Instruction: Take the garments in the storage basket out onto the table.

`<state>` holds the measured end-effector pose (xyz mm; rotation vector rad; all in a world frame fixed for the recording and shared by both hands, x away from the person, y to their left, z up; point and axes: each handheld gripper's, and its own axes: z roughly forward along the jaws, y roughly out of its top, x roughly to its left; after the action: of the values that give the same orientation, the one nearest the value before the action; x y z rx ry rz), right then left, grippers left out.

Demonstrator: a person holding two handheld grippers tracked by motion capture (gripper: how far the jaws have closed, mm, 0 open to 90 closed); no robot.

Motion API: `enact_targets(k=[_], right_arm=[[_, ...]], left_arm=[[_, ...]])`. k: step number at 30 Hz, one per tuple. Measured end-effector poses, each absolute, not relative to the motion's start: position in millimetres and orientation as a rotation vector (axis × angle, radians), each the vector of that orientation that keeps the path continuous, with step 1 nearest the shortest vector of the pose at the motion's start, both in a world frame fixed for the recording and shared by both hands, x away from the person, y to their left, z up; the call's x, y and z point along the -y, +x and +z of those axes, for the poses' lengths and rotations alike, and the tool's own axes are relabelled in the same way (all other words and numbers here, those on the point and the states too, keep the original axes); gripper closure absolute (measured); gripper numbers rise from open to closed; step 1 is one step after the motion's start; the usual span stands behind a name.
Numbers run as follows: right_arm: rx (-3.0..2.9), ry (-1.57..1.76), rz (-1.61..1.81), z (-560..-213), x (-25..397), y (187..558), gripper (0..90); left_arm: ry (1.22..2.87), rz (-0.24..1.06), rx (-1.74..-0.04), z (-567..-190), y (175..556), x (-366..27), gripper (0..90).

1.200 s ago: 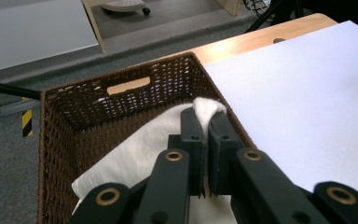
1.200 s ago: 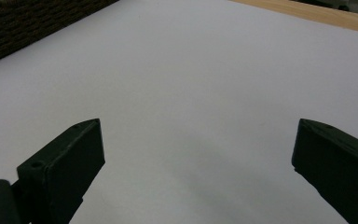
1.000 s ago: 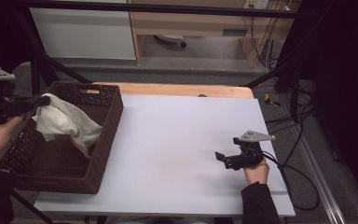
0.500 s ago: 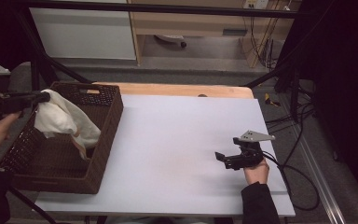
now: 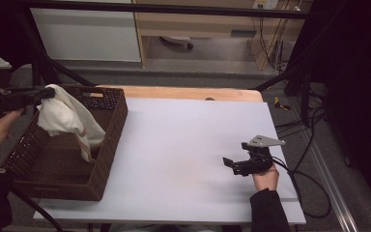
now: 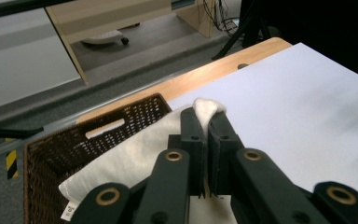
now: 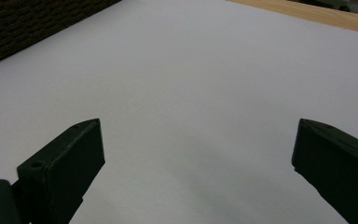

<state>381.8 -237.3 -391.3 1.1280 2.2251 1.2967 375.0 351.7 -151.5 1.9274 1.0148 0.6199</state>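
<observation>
A cream cloth hangs above the dark wicker basket at the table's left, its lower end trailing inside. My left gripper is shut on the cloth's top corner and holds it up over the basket. In the left gripper view the jaws pinch the cloth at its tip, my left gripper above the basket. My right gripper rests low over the white table at the right, open. Between the wide jaws of my right gripper lies bare white table.
A wooden strip runs along the table's far edge. Cables trail on the floor right of the table. A white cabinet and a wooden shelf unit stand beyond the table.
My left gripper has lifted the cloth higher, drawing more of it out of the basket. The right gripper has not moved.
</observation>
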Motion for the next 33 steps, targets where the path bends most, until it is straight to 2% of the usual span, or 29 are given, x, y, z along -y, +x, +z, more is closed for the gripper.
enact_targets(k=[25, 33], right_arm=[[-2.226, 1.13, 1.294, -391.6, 237.2, 382.1, 2.9], [-2.225, 1.13, 1.298, -391.2, 237.5, 381.9, 2.9]], left_arm=[[1.903, 0.625, -0.927, -124.9, 380.1, -318.0, 86.2], [1.897, 0.59, -0.89, -123.2, 383.8, -300.2, 86.2]])
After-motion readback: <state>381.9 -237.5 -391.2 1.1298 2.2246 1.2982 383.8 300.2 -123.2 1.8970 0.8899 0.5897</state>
